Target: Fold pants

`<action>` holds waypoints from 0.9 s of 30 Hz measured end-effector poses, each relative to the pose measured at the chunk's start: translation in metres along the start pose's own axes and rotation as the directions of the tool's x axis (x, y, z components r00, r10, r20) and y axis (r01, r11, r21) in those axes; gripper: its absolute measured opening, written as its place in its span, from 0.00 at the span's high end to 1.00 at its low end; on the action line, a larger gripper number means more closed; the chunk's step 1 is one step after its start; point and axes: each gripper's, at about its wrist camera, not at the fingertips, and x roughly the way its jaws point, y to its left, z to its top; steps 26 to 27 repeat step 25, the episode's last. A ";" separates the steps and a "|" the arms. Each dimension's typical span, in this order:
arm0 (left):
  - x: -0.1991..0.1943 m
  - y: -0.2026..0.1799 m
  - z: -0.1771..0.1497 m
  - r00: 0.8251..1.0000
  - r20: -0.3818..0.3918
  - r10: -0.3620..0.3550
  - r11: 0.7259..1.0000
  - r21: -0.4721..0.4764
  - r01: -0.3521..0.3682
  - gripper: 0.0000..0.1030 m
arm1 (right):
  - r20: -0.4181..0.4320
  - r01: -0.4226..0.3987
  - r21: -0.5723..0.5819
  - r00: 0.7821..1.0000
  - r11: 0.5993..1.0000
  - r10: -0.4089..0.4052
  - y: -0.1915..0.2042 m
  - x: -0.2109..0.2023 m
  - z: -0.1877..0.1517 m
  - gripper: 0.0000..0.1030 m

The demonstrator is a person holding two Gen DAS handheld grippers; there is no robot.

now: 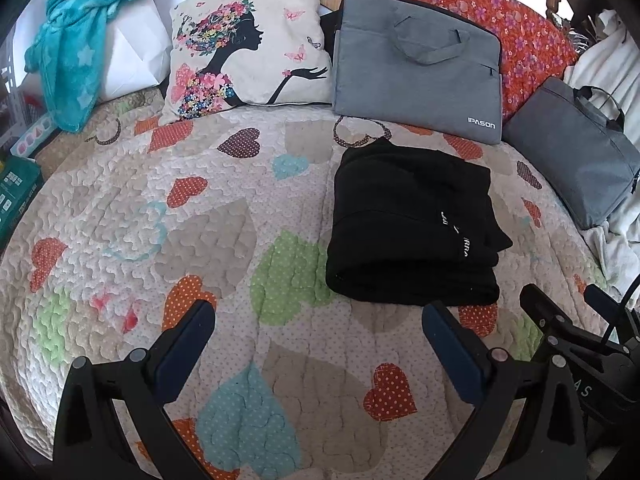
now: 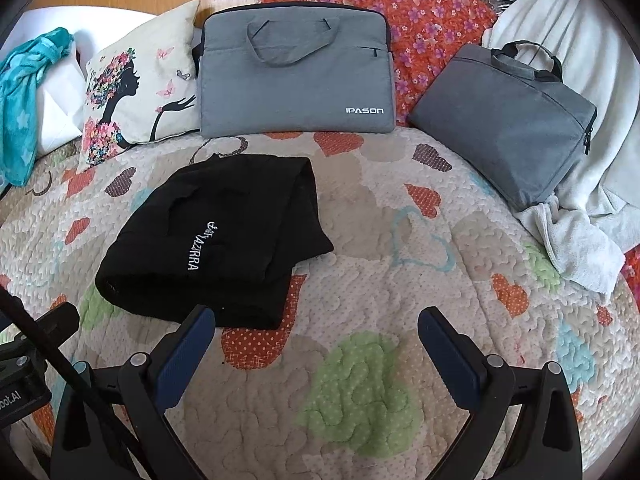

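Note:
Black pants [image 1: 412, 224] lie folded into a compact stack on the heart-patterned quilt [image 1: 160, 220], white lettering showing on top. In the right wrist view the same pants [image 2: 216, 240] rest left of centre. My left gripper [image 1: 320, 320] hovers open over the quilt, short of the pants' near edge and to their left, holding nothing. My right gripper [image 2: 316, 324] is open too, with its left fingertip [image 2: 202, 322] just at the pants' near edge and nothing between the fingers. The right gripper's body [image 1: 580, 336] shows at the lower right of the left wrist view.
Behind the pants a grey laptop bag [image 1: 416, 68] leans on an orange floral cushion [image 1: 520, 40]. A second grey bag [image 1: 572, 152] lies to the right, a printed pillow [image 1: 248, 44] and a teal blanket [image 1: 76, 48] to the left. White towels [image 2: 580, 240] sit far right.

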 end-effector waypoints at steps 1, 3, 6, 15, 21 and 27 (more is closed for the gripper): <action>0.000 0.000 0.000 1.000 0.000 0.003 1.000 0.000 -0.003 0.00 | -0.001 -0.001 -0.001 1.000 1.000 0.001 0.000 0.000 0.000 0.00; 0.000 0.000 0.000 1.000 -0.002 0.008 1.000 0.003 -0.008 0.00 | -0.002 -0.002 -0.004 1.000 1.000 0.002 0.001 0.000 -0.001 0.00; 0.001 0.000 -0.001 1.000 -0.006 0.014 1.000 0.004 -0.014 0.00 | -0.005 -0.005 -0.009 1.000 1.000 0.005 0.002 0.002 -0.001 0.00; 0.003 0.002 -0.001 1.000 -0.008 0.013 1.000 0.008 -0.013 0.00 | -0.013 -0.009 -0.010 1.000 1.000 0.009 0.003 0.004 -0.002 0.00; 0.002 -0.002 -0.001 0.999 -0.006 0.038 0.999 0.038 -0.038 0.00 | -0.019 -0.015 -0.014 1.000 1.000 0.015 0.006 0.005 -0.003 0.00; 0.003 -0.003 -0.002 0.999 -0.007 0.034 0.999 0.042 -0.034 0.00 | -0.024 -0.021 -0.013 0.999 1.000 0.020 0.007 0.006 -0.004 0.00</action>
